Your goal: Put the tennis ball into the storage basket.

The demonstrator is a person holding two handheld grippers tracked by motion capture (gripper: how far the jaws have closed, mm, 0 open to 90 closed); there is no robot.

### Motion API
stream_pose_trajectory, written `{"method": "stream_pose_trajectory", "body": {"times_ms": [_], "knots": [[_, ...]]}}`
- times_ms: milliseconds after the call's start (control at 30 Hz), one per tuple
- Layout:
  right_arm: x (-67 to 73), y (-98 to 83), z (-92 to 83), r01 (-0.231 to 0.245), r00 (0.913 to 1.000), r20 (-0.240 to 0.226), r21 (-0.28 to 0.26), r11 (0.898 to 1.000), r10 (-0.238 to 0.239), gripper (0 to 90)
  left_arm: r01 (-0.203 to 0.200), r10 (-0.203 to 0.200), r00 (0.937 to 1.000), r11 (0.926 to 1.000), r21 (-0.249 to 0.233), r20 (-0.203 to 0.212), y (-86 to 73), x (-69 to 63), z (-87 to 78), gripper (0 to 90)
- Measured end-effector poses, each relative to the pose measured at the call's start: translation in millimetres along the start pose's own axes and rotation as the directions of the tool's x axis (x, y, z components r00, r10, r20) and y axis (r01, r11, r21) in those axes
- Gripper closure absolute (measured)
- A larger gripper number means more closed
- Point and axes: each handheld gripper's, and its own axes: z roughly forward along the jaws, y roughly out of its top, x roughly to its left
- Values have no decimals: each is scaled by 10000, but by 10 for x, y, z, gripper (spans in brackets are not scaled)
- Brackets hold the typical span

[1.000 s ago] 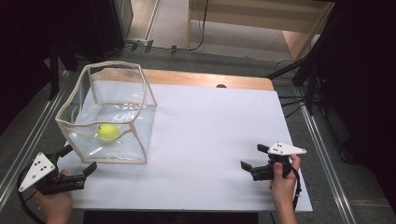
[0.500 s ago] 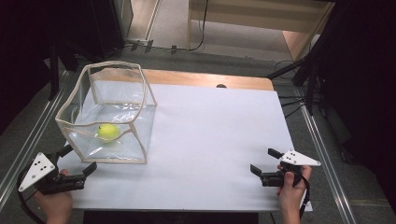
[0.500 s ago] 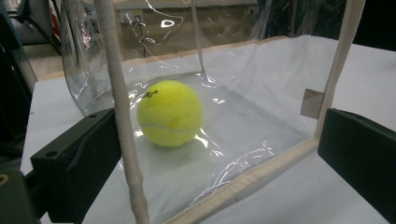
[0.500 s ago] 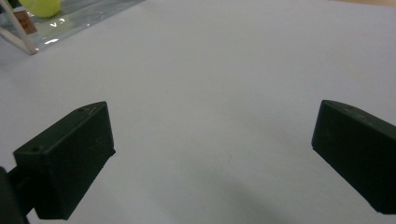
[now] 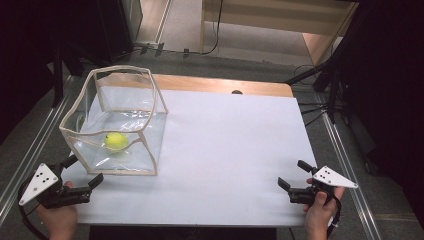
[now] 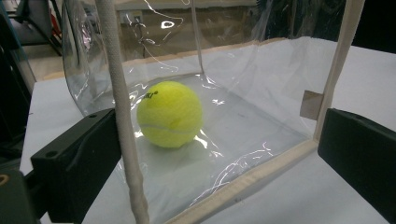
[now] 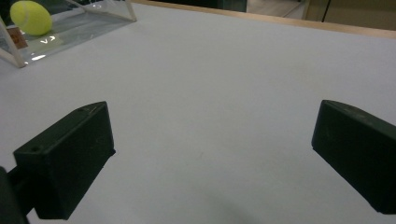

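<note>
My left gripper (image 5: 84, 170) at table's near left corner, jaws spread wide, holding nothing. Clear box (image 5: 120, 120) just ahead of its jaws, nearest corner post between them, not touched. Tennis ball (image 5: 115, 141) inside box on its floor, straight ahead. White table (image 5: 230, 145) bare between my grippers. My right gripper (image 5: 295, 175) at near right edge, jaws parted, empty, well apart from box.

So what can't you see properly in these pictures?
- The writing on the tennis ball: too small to read in the left gripper view.
- The tan tag on the clear plastic box: partly hidden behind the box's corner trim in the left gripper view.
- The room around the table: too dark in the high view.
- The person's hands: cut off by the bottom edge of the high view.
</note>
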Motion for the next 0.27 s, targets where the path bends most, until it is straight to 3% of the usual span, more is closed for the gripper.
{"method": "stream_pose_trajectory", "body": {"times_ms": [267], "knots": [[0, -10, 20, -25, 10000, 4, 41, 10000, 25, 0, -8, 8, 10000, 10000, 4, -19, 2, -2, 8, 1]]}}
